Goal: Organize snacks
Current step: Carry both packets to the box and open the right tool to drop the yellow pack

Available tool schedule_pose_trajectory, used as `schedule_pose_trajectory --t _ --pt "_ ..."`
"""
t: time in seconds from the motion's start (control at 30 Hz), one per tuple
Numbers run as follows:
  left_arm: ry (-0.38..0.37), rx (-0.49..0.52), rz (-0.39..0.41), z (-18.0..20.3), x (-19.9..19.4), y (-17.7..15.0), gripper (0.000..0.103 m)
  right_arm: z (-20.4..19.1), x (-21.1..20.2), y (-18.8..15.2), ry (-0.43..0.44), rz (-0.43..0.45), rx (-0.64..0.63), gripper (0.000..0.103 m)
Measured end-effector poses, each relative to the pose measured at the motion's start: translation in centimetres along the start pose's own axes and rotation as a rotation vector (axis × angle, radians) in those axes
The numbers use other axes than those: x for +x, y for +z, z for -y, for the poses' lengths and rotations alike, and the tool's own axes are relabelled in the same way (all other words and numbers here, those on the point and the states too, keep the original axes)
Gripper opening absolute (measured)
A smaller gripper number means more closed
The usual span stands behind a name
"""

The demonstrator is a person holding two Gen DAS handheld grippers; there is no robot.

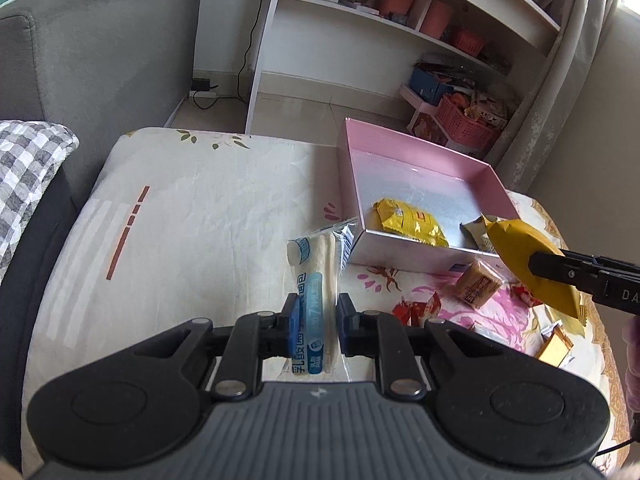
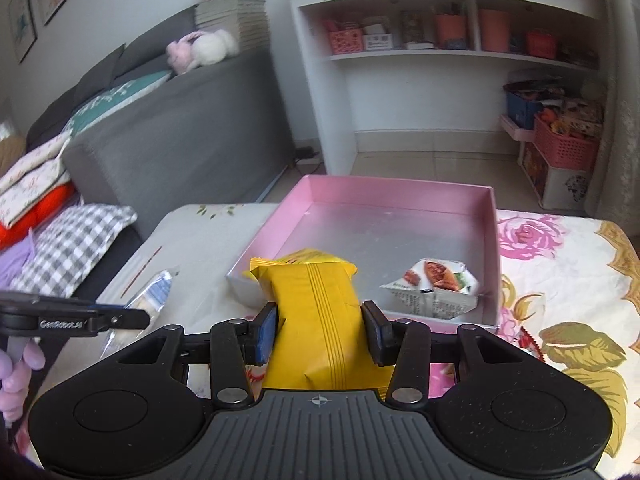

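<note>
My left gripper [image 1: 317,312] is shut on a long white bread packet with a blue label [image 1: 316,276], held above the table left of the pink box [image 1: 424,152]. My right gripper [image 2: 320,320] is shut on a yellow snack packet [image 2: 320,312], held over the box's near edge; it also shows in the left wrist view [image 1: 532,264]. Inside the pink box [image 2: 400,192] lie a yellow packet [image 1: 408,224] and a white packet with a food picture [image 2: 436,288].
Several small snacks lie on the floral cloth [image 1: 200,220] in front of the box, among them a tan cube packet [image 1: 478,286] and red wrappers [image 1: 416,308]. A grey sofa [image 2: 180,128] stands left. A white shelf unit [image 2: 440,60] and pink baskets [image 2: 564,144] stand behind.
</note>
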State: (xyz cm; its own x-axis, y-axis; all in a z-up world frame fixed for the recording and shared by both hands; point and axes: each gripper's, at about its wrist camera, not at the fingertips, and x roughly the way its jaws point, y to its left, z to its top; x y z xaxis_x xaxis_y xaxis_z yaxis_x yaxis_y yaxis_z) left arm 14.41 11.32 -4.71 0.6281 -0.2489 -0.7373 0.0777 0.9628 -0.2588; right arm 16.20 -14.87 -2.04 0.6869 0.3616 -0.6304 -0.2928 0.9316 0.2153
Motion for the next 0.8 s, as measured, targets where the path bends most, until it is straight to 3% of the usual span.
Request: schedule_pose_trajectory --t 0.3,0.5,0.63,0.8 --pt "-0.009 -0.004 0.050 1.8 0.7 1.6 0.016 4.7 0.1 1.5 -0.016 0.042 0.223 0.044" --pt "-0.019 0.056 0.083 4.4 2.5 3.6 0.016 7.3 0.8 1.8 -0.039 0.048 0.331 0.044" --pt "-0.042 0.082 0.095 6.6 4.5 5.2 0.005 8.7 1.7 2.4 -0.027 0.057 0.399 0.044" --pt "-0.050 0.099 0.090 8.9 7.1 6.4 0.005 9.8 3.6 3.5 -0.051 0.060 0.428 0.044"
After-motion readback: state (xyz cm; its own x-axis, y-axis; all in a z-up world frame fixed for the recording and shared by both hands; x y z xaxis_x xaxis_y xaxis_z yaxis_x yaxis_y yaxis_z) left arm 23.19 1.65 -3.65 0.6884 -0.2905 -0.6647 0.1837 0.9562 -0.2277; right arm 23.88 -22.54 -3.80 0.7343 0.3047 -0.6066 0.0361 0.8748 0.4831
